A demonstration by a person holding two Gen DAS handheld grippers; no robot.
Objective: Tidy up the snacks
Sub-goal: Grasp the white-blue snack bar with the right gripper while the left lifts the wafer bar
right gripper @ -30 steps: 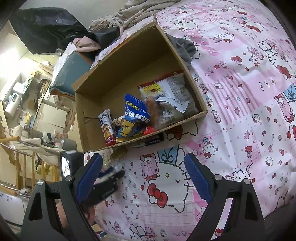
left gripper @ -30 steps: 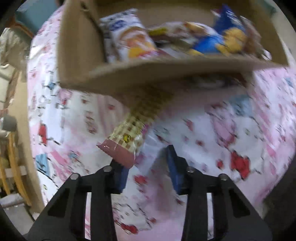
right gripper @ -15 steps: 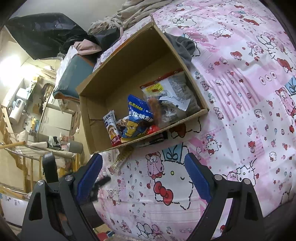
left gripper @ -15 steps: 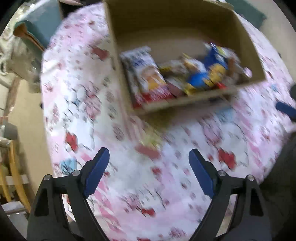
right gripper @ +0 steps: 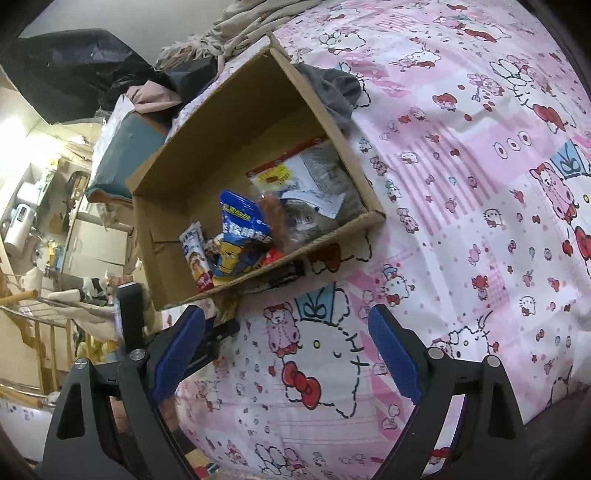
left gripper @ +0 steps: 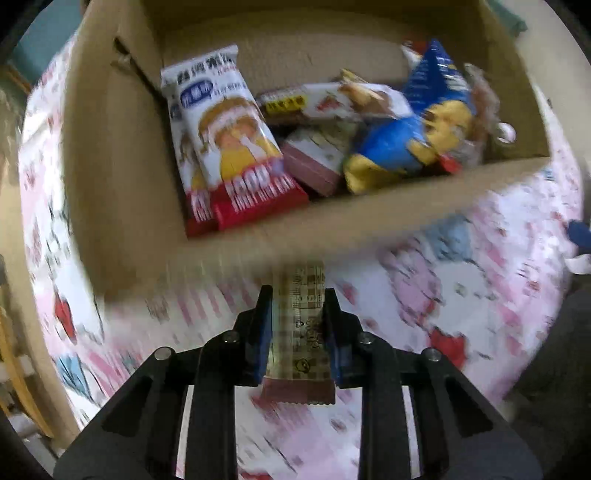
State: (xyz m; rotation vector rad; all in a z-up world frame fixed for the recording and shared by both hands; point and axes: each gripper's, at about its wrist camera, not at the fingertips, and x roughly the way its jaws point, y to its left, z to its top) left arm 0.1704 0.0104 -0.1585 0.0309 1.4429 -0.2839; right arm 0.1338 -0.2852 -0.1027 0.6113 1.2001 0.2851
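My left gripper (left gripper: 297, 325) is shut on a checkered tan snack bar (left gripper: 301, 332) with a dark red end, held just in front of the near wall of a cardboard box (left gripper: 332, 221). The box holds several snacks: a white and red packet (left gripper: 229, 147), a blue and yellow bag (left gripper: 417, 136), a pink wafer pack (left gripper: 314, 158). My right gripper (right gripper: 288, 354) is open and empty above the pink bedsheet, nearer than the box (right gripper: 207, 155). The left gripper (right gripper: 207, 343) shows in the right wrist view at the box's near corner.
The box sits on a pink cartoon-print bedsheet (right gripper: 480, 184). A dark snack pack (right gripper: 284, 275) lies under the box's near wall. A grey cloth (right gripper: 332, 88) lies behind the box, piled clothes (right gripper: 240, 22) beyond. A wooden rail (right gripper: 22, 299) stands left of the bed.
My left gripper was open above the sheet half a second ago; now it is shut on the checkered snack bar close to the box. The right gripper has barely moved.
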